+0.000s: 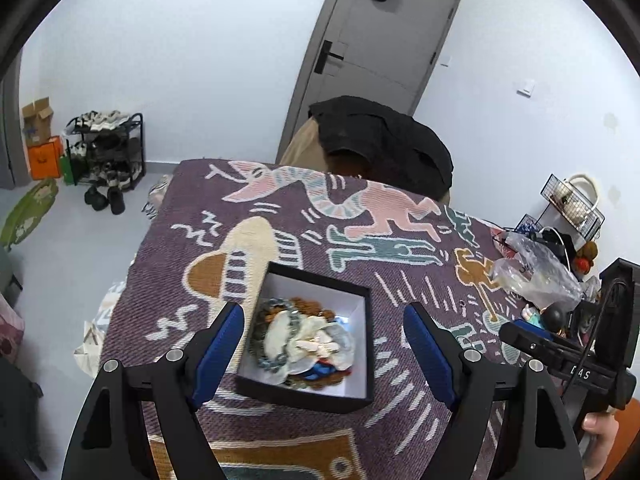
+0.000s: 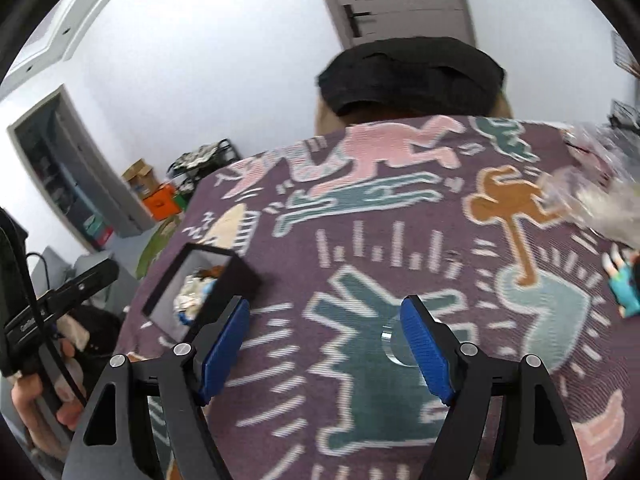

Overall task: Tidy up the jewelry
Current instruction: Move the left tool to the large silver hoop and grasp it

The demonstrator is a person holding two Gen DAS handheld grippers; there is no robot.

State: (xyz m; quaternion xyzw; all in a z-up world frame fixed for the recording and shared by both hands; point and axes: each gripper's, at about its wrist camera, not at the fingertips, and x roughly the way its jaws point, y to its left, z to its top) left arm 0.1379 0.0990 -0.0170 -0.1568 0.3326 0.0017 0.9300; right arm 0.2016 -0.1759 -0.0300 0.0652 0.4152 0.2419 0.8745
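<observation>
The left gripper stands with its jaws spread wide and holds nothing; it hovers above a black box, which lies between the two blue pads in the left wrist view. The right gripper is likewise spread apart and empty, poised over the patterned cloth. A small clear disc lies flat on the cloth just beside its right pad; what this disc is cannot be told.

The jewelry lies piled inside the box, which has a white lining and no lid on it. The heap appears to hold bead bracelets, pale shell-like pieces and some blue and brown items, all tangled together. In the right wrist view the same box sits to the left of the right gripper, near the edge of the cloth.

Handling, by judgement: the pieces are likely light and loose, and strands will probably drag neighbours out with them. The pale pieces may chip under a hard pinch. A good hold is on a bead strand at the top of the heap, taken across the strand with light pressure. The box looks light and may slide on the cloth.

Farther off, a crumpled plastic bag and small figurines lie at the right side of the cloth. Beyond stand a dark garment and a grey door.
</observation>
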